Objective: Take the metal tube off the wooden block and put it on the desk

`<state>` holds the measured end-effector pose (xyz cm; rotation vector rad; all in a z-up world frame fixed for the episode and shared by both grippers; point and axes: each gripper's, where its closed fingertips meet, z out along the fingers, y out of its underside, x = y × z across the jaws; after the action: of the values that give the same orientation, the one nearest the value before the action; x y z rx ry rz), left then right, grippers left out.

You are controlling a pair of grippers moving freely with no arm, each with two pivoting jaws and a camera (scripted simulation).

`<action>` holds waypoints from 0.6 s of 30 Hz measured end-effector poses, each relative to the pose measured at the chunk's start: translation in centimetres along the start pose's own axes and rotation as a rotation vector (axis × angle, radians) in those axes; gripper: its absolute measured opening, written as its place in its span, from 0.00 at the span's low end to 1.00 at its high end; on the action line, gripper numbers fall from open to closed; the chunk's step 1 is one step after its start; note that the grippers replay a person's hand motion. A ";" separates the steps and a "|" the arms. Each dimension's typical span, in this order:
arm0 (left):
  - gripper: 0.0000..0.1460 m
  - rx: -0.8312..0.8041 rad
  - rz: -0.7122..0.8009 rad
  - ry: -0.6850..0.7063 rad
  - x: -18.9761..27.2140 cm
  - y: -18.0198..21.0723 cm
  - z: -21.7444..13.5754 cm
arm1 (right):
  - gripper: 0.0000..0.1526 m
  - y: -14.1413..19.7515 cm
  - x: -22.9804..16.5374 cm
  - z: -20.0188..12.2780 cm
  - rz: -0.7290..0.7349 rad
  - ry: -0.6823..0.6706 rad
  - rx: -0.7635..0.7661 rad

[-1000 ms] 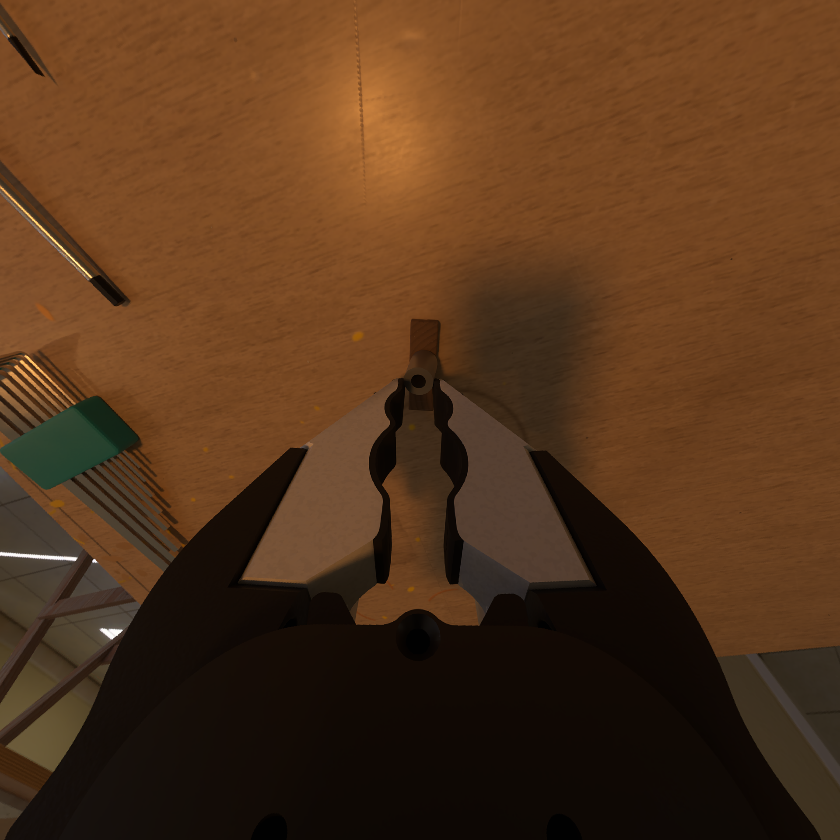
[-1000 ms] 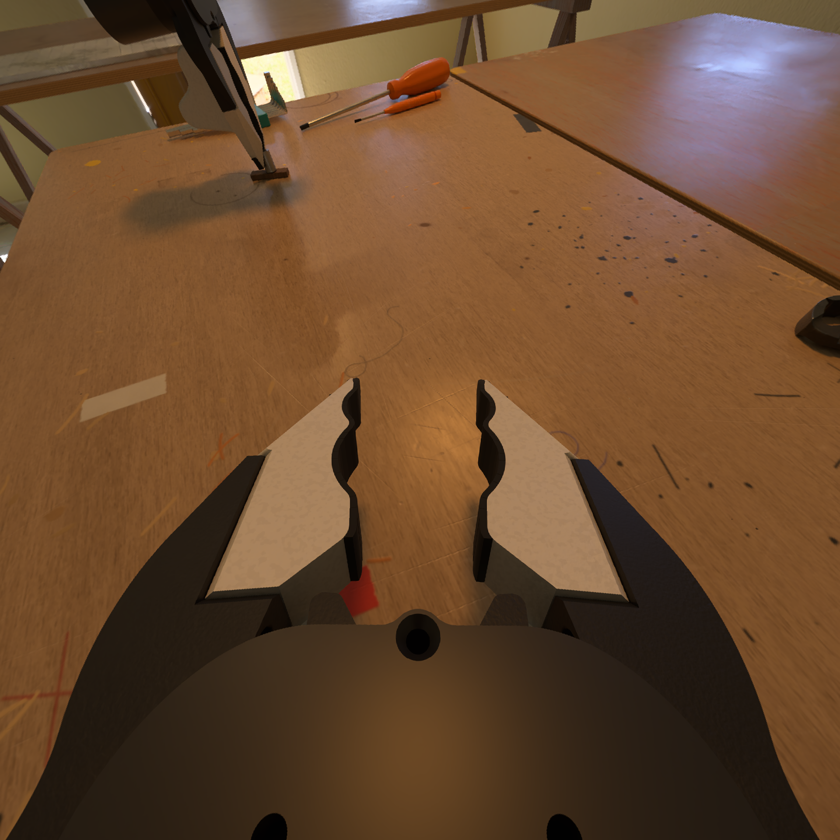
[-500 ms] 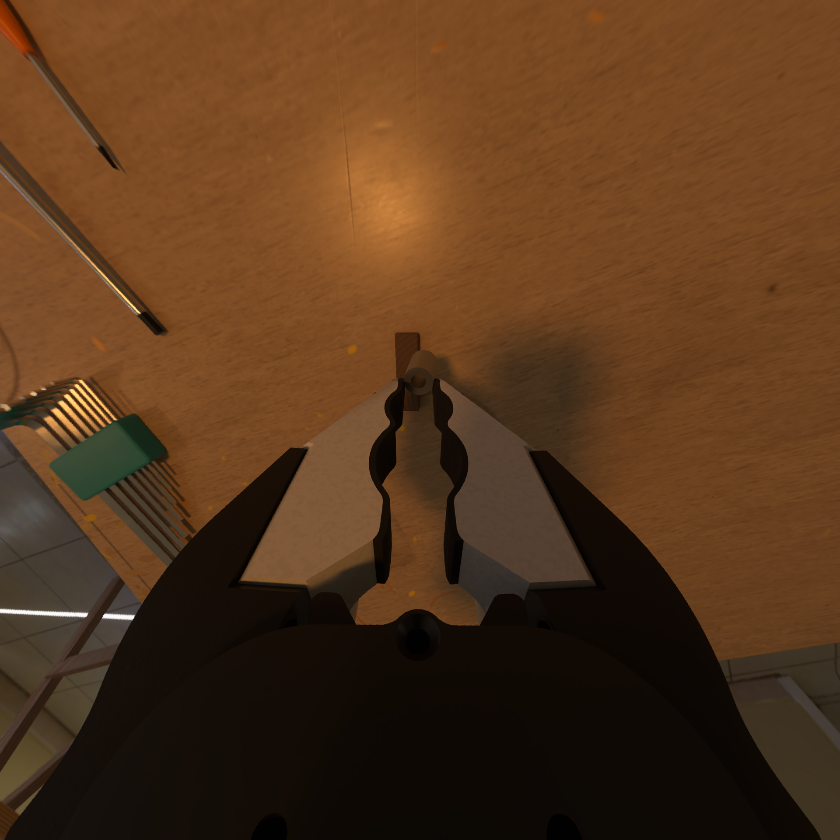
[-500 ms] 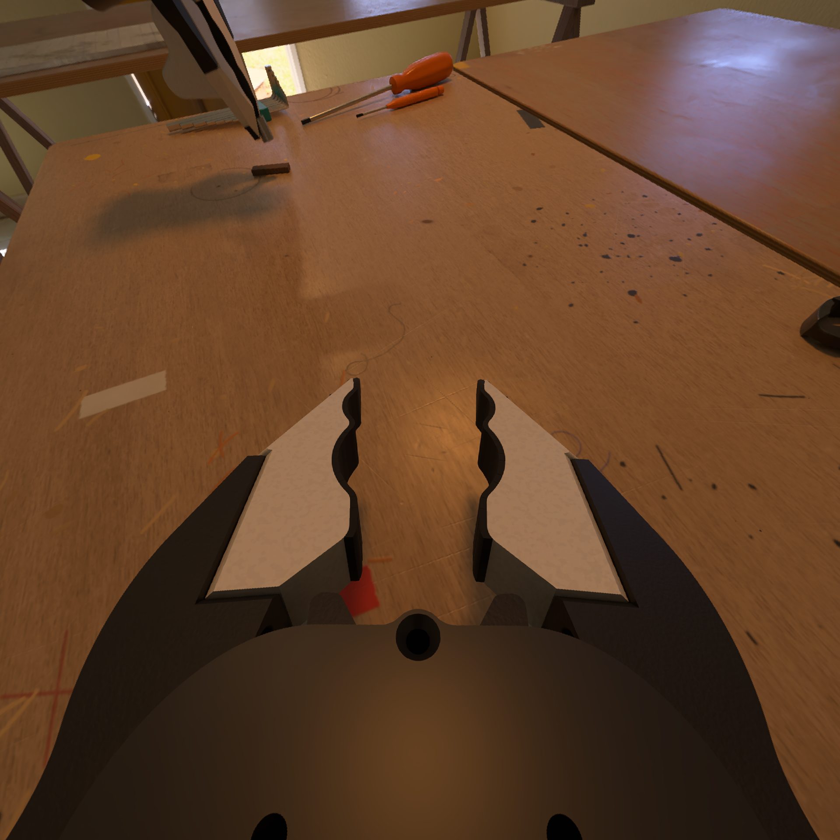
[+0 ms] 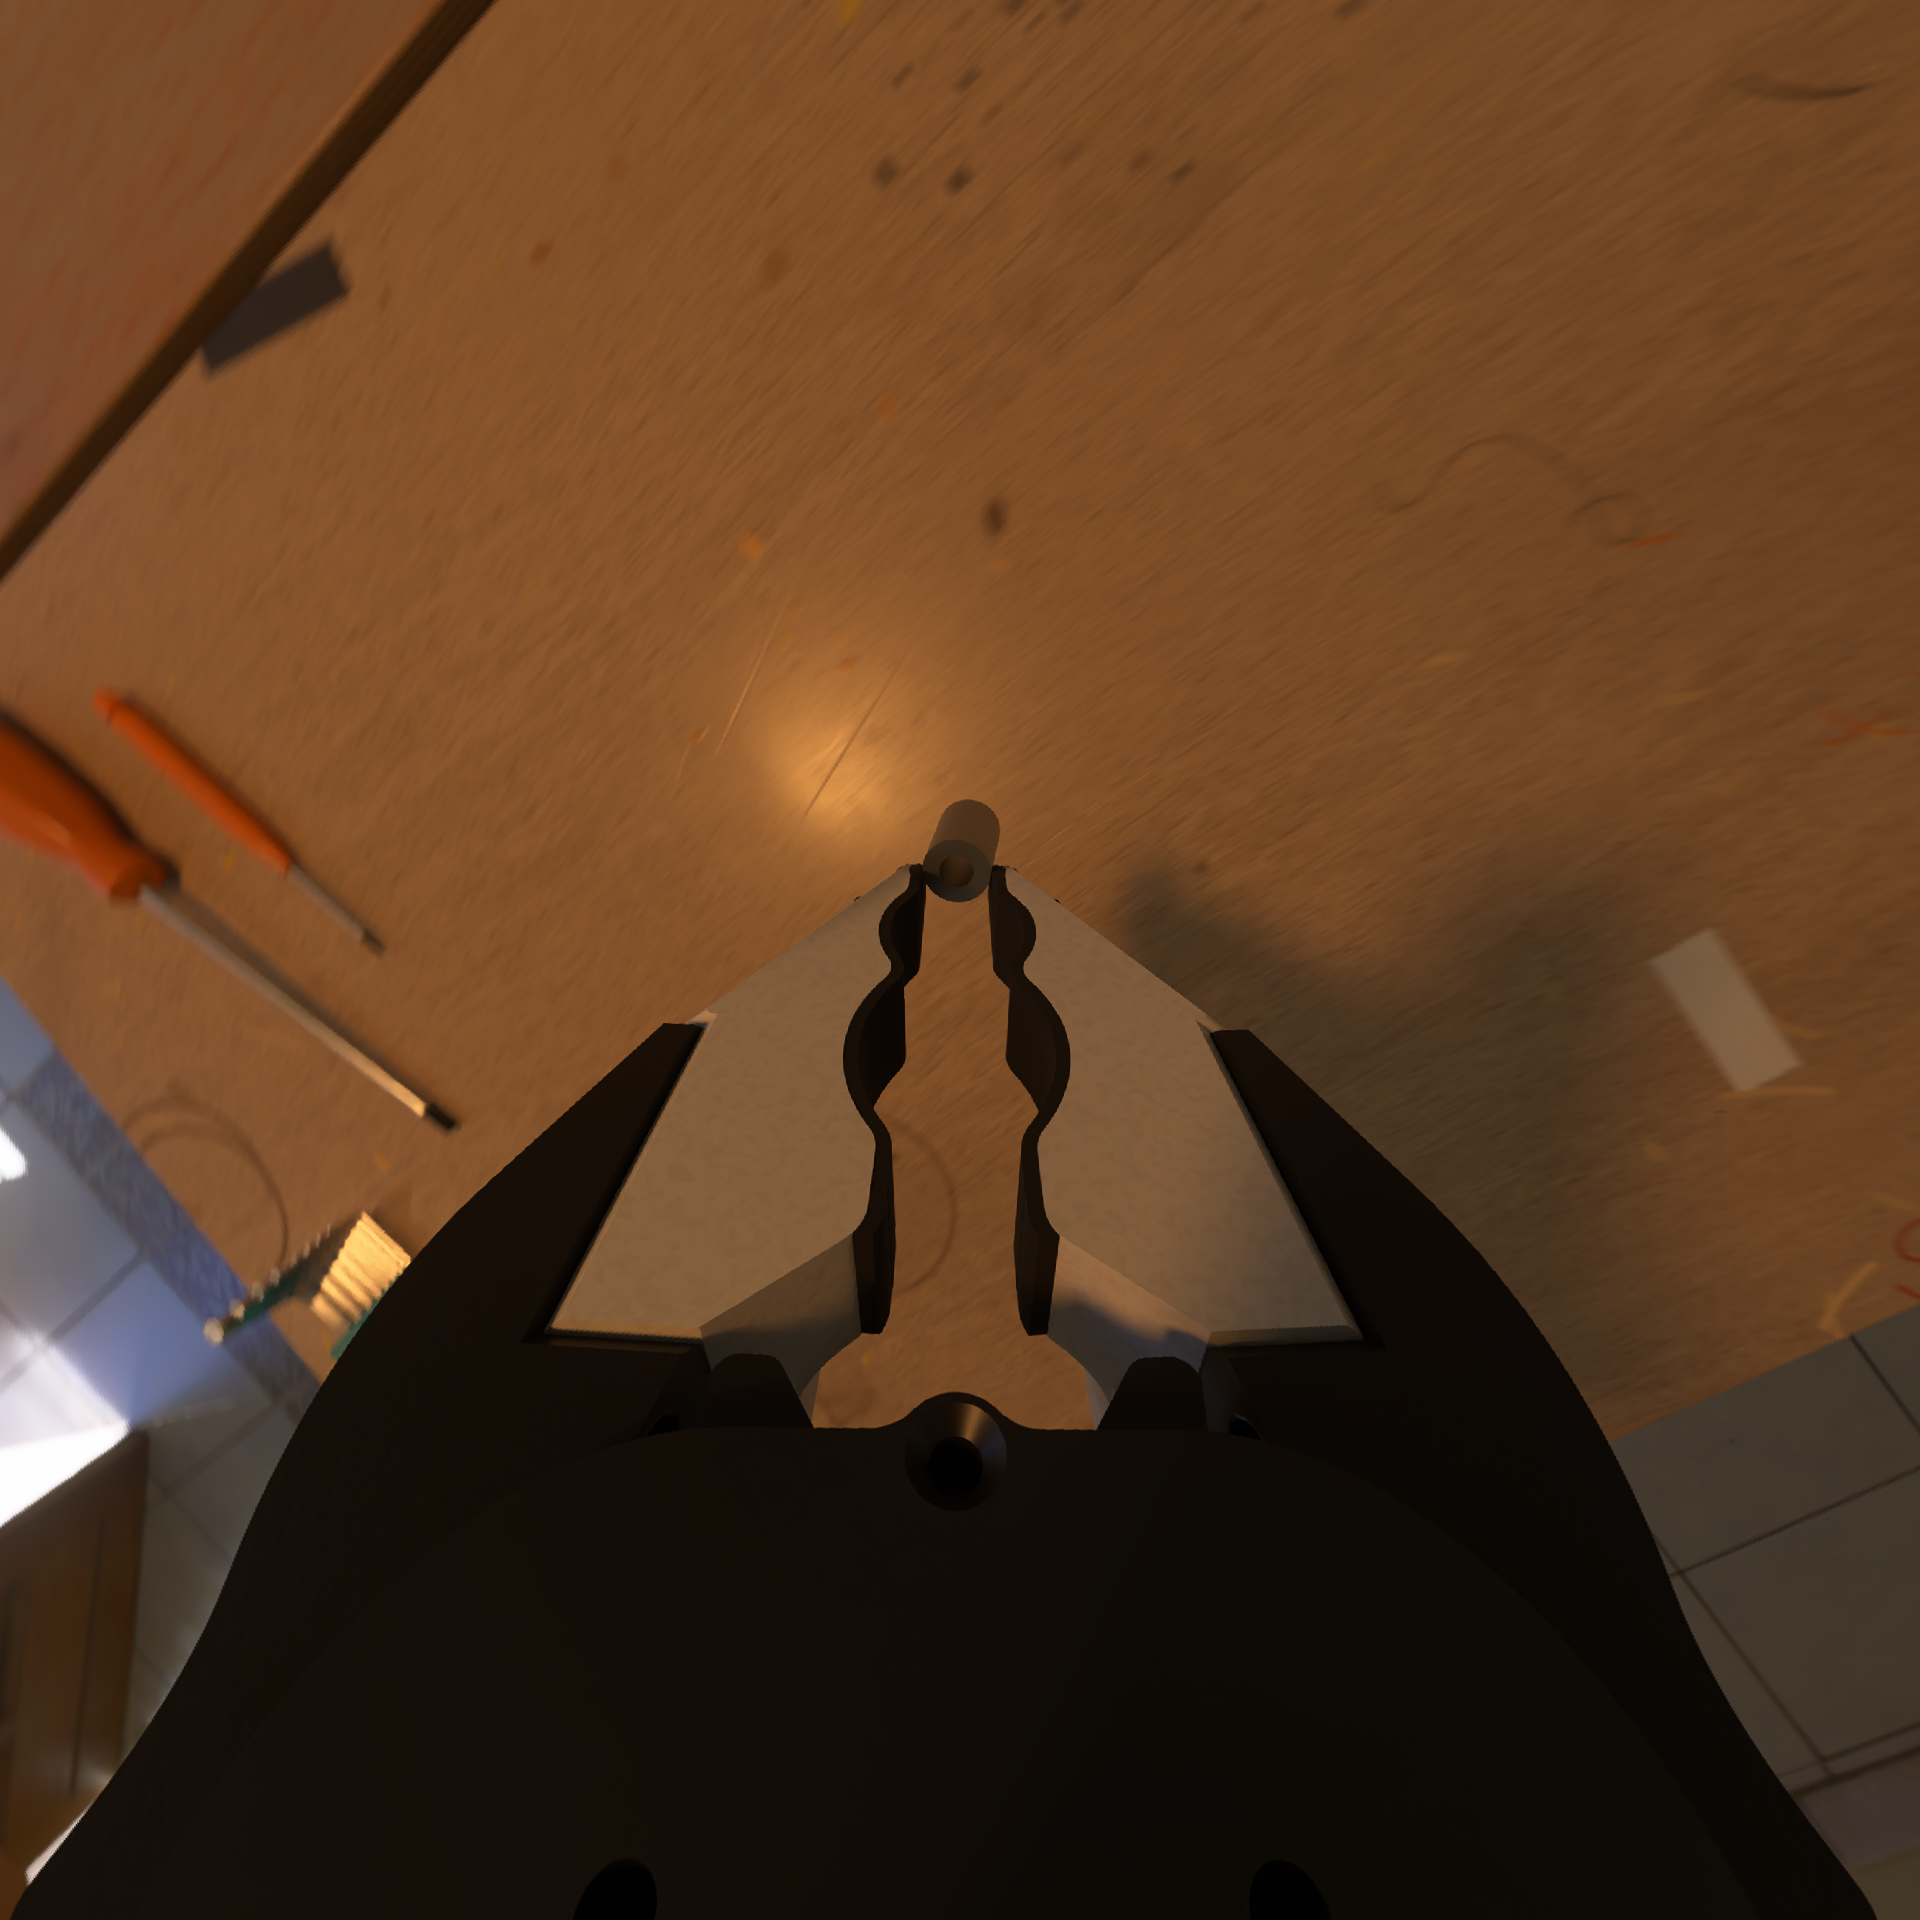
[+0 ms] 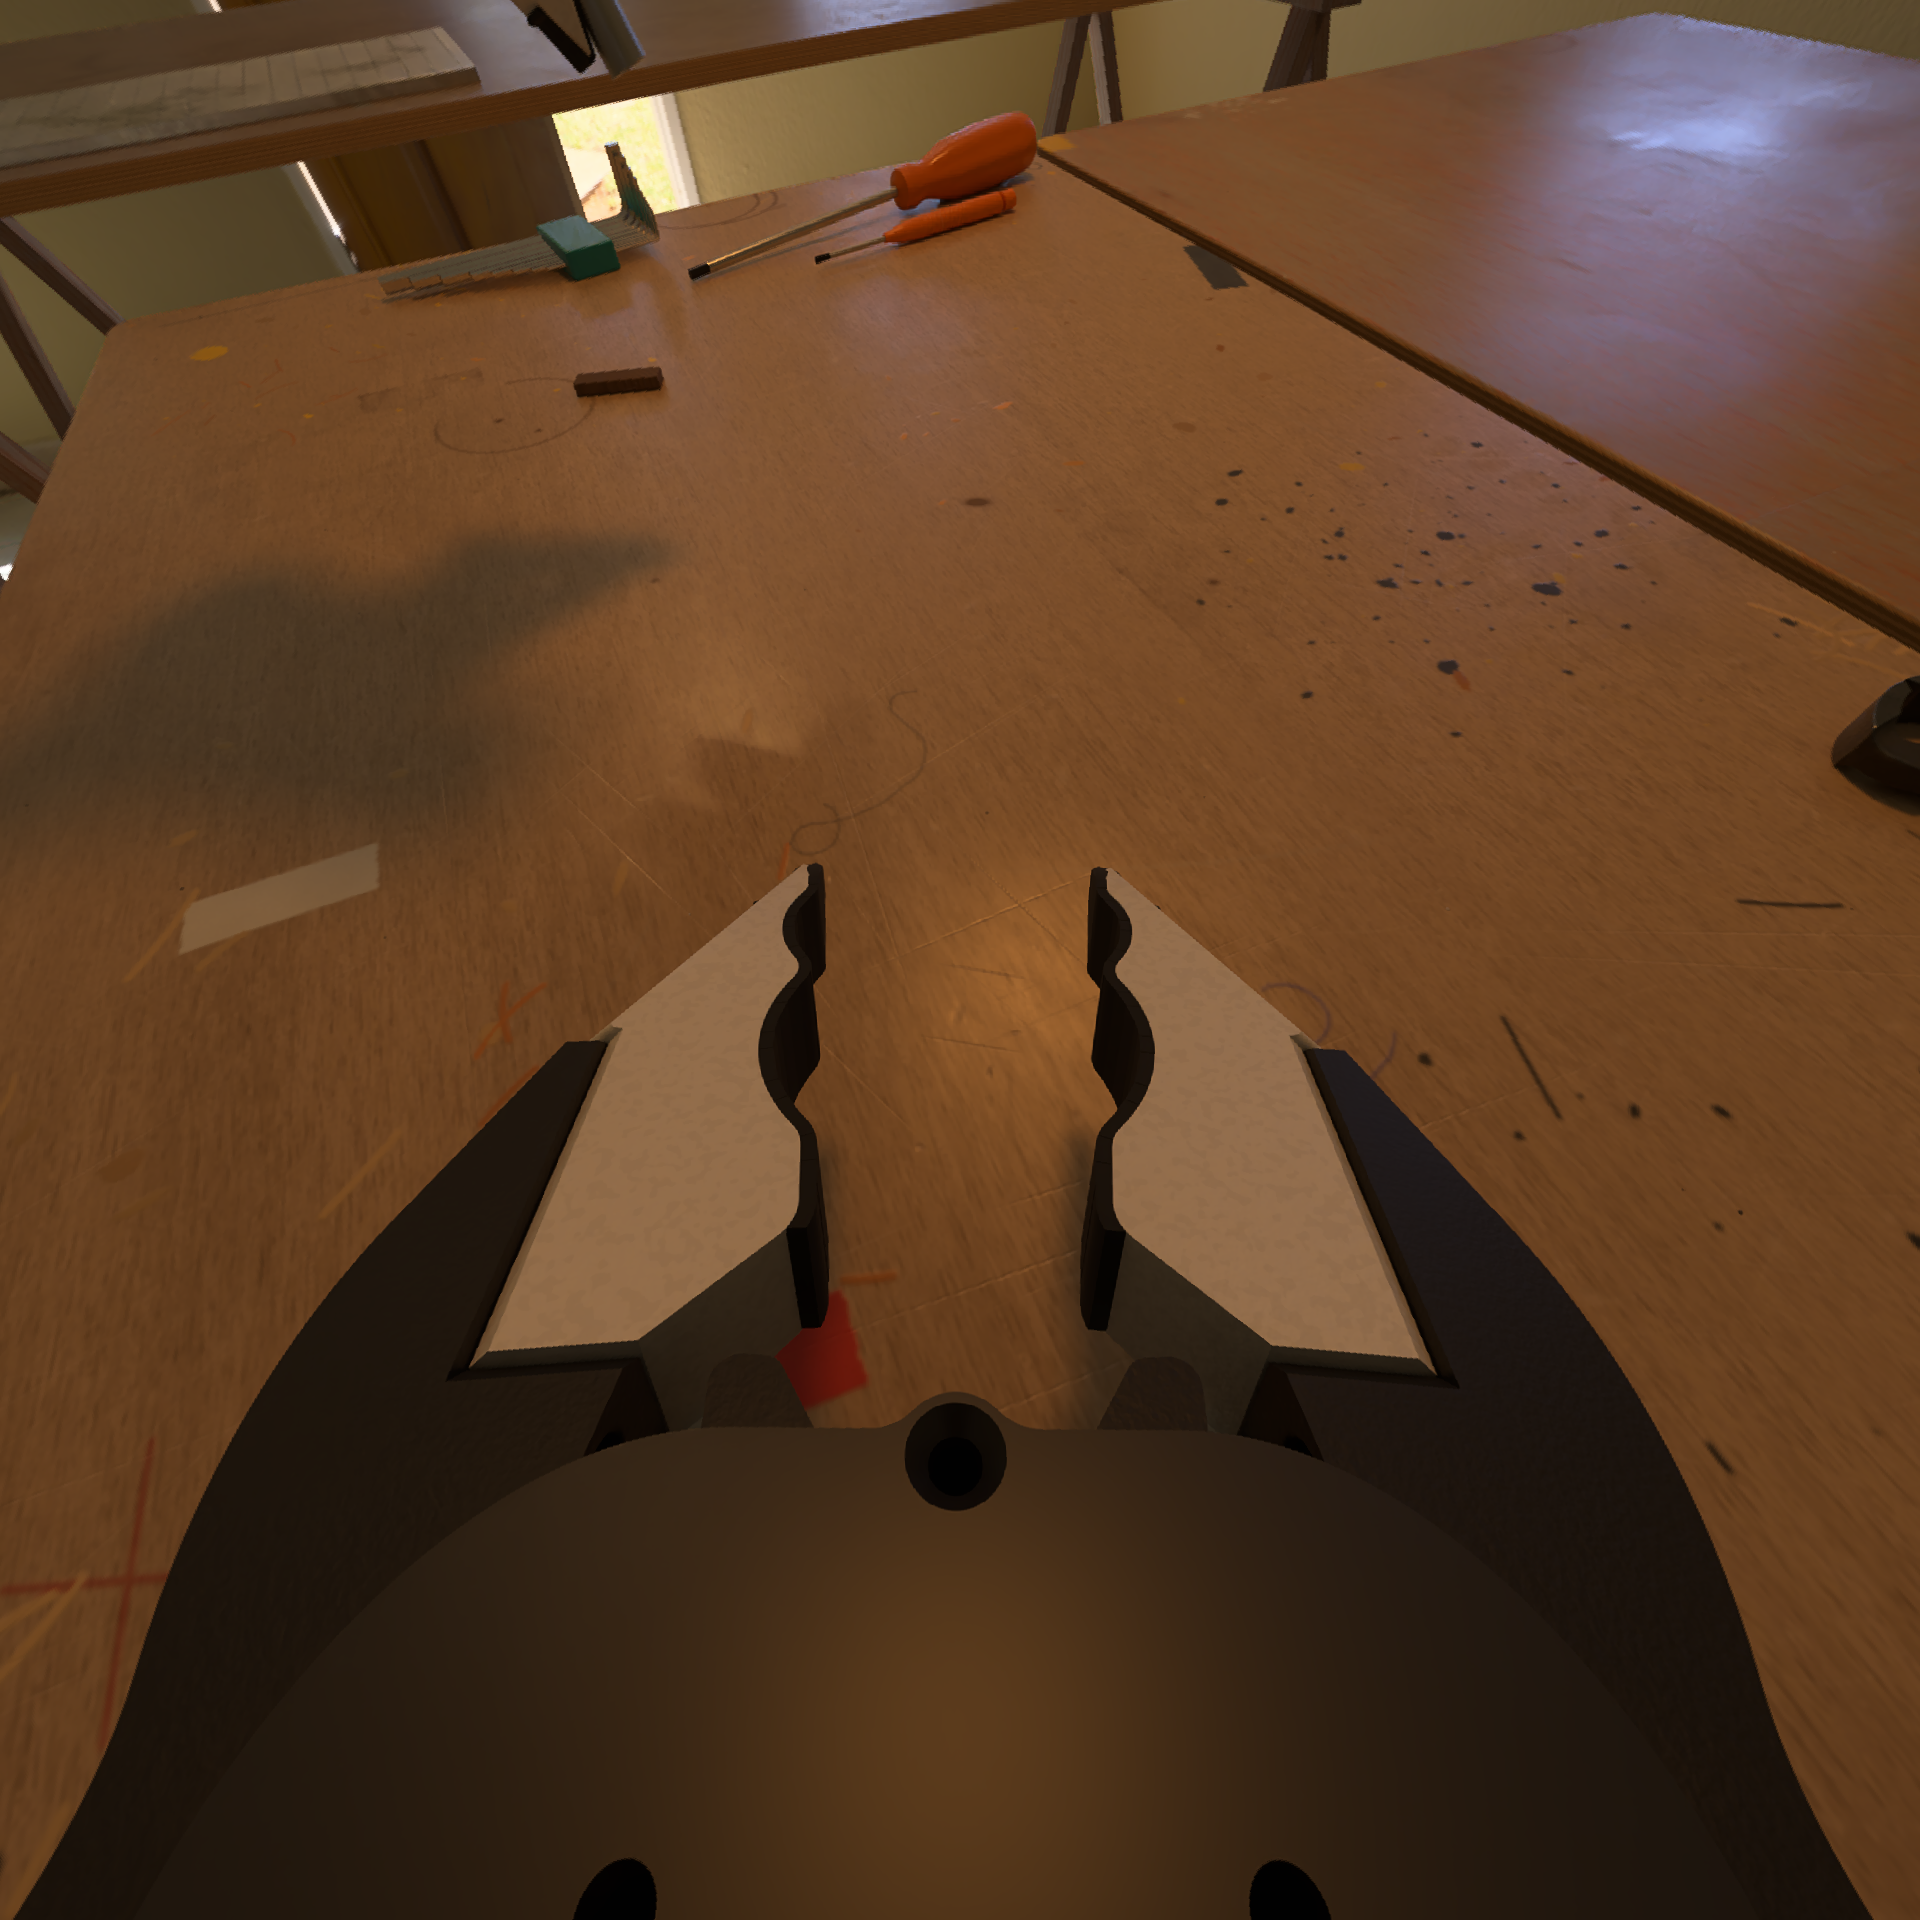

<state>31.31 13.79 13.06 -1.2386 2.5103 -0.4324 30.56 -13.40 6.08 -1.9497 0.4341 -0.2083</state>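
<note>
Left gripper [image 5: 958, 875] clamps the metal tube [image 5: 963, 850] at its very fingertips, tube end-on to the camera, bore visible, held up off the desk [image 5: 1351, 416]. Bare wood beneath it, with a bright glare spot and the gripper's shadow to the right. Two orange-handled screwdrivers [image 5: 156, 831] lie well to the left; a white tape strip [image 5: 1720, 1023] lies off to the right.

Right gripper [image 6: 954, 883] hangs low over the desk, jaws apart, nothing between them. Wooden block [image 6: 618, 381] sits alone far ahead near a pencilled circle, nothing on top. Beyond it: a folding rule with a green block [image 6: 577, 247], then the screwdrivers. A red scrap [image 6: 826, 1351] lies under the right gripper's fingers.
</note>
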 end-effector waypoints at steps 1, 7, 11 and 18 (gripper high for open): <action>0.08 0.017 0.029 0.019 1.1 -1.0 -0.1 | 0.33 0.0 0.0 0.0 0.000 0.000 0.000; 0.08 0.032 0.196 0.096 7.3 -5.4 1.0 | 0.33 -0.1 0.1 -0.1 -0.001 0.002 0.004; 0.08 -0.003 0.289 0.141 10.9 -6.6 3.1 | 0.33 -0.2 0.3 -0.3 0.002 0.006 0.013; 0.08 -0.068 0.362 0.239 15.6 -6.6 7.8 | 0.33 -0.3 0.5 -0.5 0.011 0.007 0.020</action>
<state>30.03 -3.61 6.44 -0.7627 2.8946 -0.4274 30.94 -13.94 6.51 -1.9275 0.4451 -0.2117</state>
